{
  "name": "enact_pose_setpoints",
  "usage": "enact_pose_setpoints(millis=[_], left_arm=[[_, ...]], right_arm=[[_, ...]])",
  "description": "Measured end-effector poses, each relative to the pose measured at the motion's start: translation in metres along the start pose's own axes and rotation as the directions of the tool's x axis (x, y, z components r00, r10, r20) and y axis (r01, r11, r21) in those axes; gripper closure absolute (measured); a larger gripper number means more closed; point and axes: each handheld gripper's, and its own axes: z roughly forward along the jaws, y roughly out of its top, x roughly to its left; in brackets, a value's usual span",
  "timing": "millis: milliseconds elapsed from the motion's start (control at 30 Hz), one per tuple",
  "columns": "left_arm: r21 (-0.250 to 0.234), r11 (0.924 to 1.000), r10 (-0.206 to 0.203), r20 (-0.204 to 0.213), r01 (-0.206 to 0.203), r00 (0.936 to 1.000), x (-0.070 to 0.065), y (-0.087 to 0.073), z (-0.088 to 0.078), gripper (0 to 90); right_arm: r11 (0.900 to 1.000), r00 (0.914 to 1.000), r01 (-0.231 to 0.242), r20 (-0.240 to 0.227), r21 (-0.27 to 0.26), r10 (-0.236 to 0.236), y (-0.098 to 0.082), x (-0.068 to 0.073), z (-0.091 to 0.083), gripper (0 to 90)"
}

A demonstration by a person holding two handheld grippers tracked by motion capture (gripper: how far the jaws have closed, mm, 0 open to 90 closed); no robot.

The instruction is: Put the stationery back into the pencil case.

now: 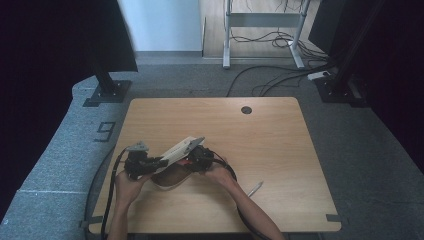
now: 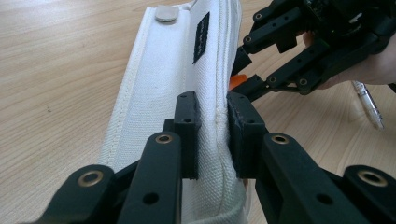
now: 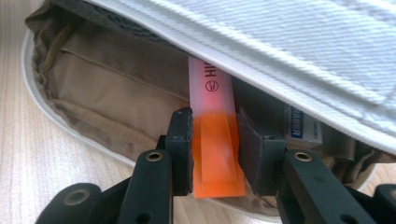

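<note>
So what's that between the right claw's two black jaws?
An orange highlighter, clamped by the right claw and going into the white pencil case, per the right gripper view.

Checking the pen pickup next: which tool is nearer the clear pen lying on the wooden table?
Right. The right tool, shut on an orange highlighter, is nearer the clear pen; the left tool clamps the white fabric pencil case farther off.

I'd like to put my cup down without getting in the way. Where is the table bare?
The far half of the table, up to the round cable hole, is bare, as is the right side beyond the pen. The near middle is crowded: both tongs work at the white pencil case there.
</note>
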Motion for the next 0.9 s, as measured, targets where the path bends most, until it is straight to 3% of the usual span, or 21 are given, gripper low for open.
enact_pose_setpoints(millis=[267,433,667,900], left_arm=[[0.0,1.0,-0.004,0.008,0.004,1.0,0.001,0.0,0.0,75.6],[0.001,1.0,-0.004,0.008,0.004,1.0,0.001,-0.001,0.0,75.6],[-0.001,1.0,-0.005,0.009,0.005,0.9999,0.001,-0.001,0.0,75.6],[-0.001,1.0,-0.004,0.01,0.004,0.9999,0.001,0.0,0.0,75.6]], right_arm=[[1.0,0.9987,-0.011,0.049,0.021,0.01,-0.004,-0.008,-0.003,56.0],[0.999,0.9955,-0.031,0.091,0.028,0.029,-0.01,-0.015,-0.009,54.9],[0.997,0.9909,-0.078,0.112,0.021,0.075,-0.021,-0.023,-0.015,66.3],[0.997,0.9928,-0.077,0.093,0.013,0.076,-0.017,-0.021,-0.01,72.6]])
